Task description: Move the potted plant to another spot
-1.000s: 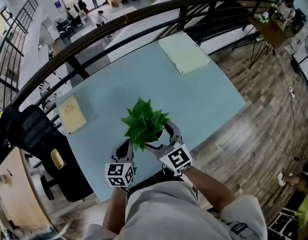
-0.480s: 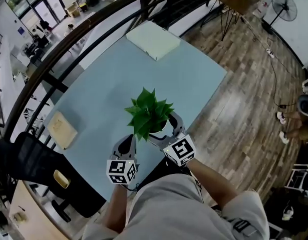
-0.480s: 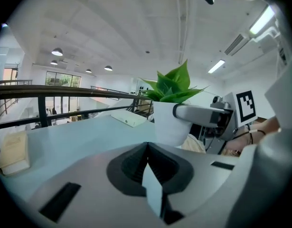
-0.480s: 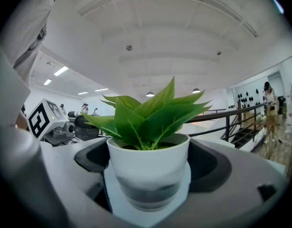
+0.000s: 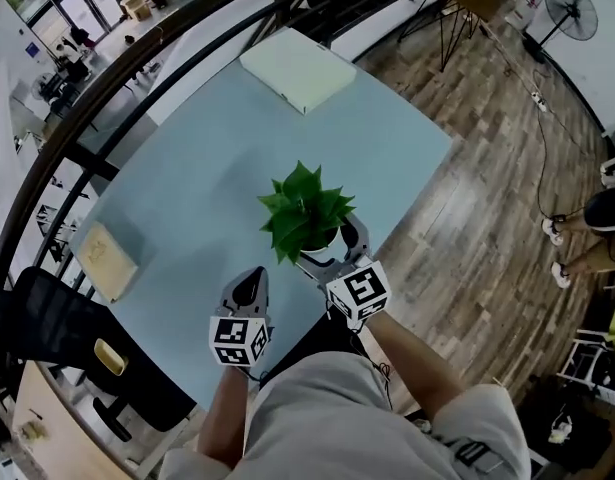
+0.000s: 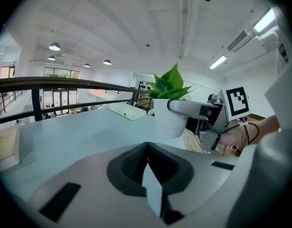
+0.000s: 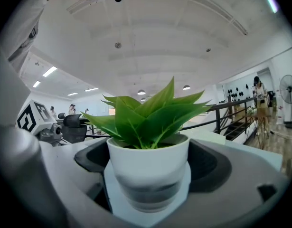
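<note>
- Head view: the potted plant (image 5: 309, 216) is over the near edge of the table (image 5: 187, 188), towards its right corner. The right gripper (image 5: 328, 249) has its jaws round the white pot. The left gripper (image 5: 251, 286) hovers over the same near edge, apart from the plant. A pale flat box (image 5: 296, 68) lies at the table's far edge and a tan book (image 5: 105, 257) at its left edge.
- Left gripper view: the left gripper (image 6: 146, 167) has its jaws pressed together with nothing between them. The potted plant (image 6: 169, 112) stands upright in front of it, close above the table or resting on it; I cannot tell which.
- Right gripper view: the right gripper (image 7: 148, 167) is clamped on the potted plant (image 7: 148, 141), pinching the pot wall below the rim.
- To carry well, I judge: keep the pot upright and low over the table, pick bare tabletop away from the box and book, and set the base flat before loosening the jaws.
</note>
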The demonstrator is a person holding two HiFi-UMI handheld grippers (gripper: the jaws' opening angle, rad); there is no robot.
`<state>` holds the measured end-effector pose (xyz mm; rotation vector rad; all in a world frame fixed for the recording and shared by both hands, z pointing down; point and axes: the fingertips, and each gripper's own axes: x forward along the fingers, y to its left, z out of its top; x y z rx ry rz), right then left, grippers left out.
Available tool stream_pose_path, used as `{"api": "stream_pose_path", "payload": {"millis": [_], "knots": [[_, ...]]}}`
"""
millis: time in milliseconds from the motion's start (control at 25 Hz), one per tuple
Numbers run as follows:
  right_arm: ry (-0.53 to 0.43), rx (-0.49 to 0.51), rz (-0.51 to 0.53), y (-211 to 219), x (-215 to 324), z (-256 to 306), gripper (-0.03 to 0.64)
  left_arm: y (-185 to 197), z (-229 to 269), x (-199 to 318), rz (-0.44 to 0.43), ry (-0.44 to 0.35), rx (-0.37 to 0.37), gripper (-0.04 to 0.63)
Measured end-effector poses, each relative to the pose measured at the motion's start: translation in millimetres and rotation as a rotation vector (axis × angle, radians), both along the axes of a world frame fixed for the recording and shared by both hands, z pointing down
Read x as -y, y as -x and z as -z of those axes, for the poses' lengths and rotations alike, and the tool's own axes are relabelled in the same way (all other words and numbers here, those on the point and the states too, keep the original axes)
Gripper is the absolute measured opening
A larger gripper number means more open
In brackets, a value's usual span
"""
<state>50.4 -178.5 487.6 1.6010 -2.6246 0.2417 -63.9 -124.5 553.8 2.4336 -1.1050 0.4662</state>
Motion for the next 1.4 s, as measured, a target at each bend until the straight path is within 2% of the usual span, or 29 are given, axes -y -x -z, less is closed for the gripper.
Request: {"api": "stream_pose_path", "payload": {"millis": [240, 440, 640, 880, 1200, 1400], "knots": [[0.032, 0.005, -0.001, -20.1, 54.1, -31.6, 0.505, -10.6, -23.4, 32.8, 0.03, 0.038, 0.026, 0.011], [0.065, 0.01, 0.033, -34.2, 98.5, -46.7, 0.505, -23.9, -36.4, 64.5, 0.069, 0.084, 0.047, 0.011], [0.078, 0.014, 0.061, -43.5, 142.5, -59.6, 0.506, -33.6, -44.4, 87.4, 0.077, 0.099, 0.072, 0.011], [0.1, 0.022, 0.115, -39.8, 191.7, -73.9, 0.506, -18.6, -57.8, 113.8, 0.222, 0.15, 0.059, 0.011], [0.121, -0.003, 0.149, -36.3, 247.6, -95.9, 0.506, -21.7, -69.5, 175.2, 0.265, 0.14, 0.056, 0.011], [0.14, -0.021, 0.159, -32.0, 268.3, -111.9, 0.506, -23.4, -74.3, 192.0, 0.276, 0.148, 0.052, 0.011]]}}
